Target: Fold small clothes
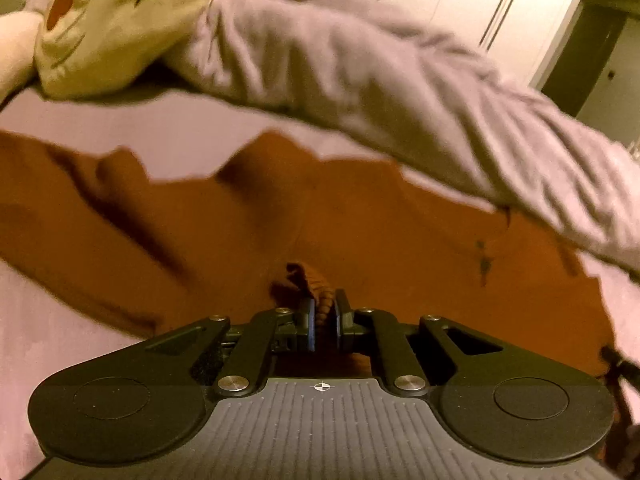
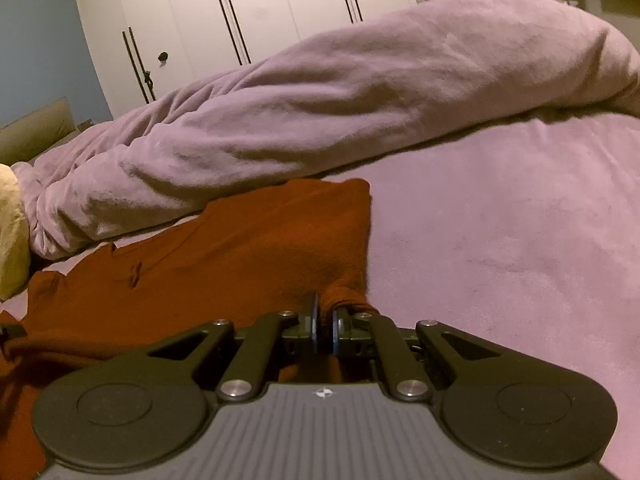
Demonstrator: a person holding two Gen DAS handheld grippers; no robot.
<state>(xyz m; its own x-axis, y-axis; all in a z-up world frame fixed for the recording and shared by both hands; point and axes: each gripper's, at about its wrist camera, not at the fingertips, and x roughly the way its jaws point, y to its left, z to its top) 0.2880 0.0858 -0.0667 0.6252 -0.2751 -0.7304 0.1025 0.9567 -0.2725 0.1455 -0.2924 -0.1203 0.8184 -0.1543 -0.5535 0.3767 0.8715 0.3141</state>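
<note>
A rust-orange garment lies spread on the pink bed sheet. My left gripper is shut on a ribbed edge of this garment, the fabric bunched between its pads. In the right wrist view the same orange garment stretches away to the left, with a small bow on it. My right gripper is shut on the garment's near right corner, and cloth rises just past the fingertips. The other gripper shows as a dark shape at the far left edge.
A rolled lilac duvet lies across the bed behind the garment. A cream plush pillow with a face sits at the upper left. White wardrobe doors stand beyond the bed. Bare pink sheet extends to the right.
</note>
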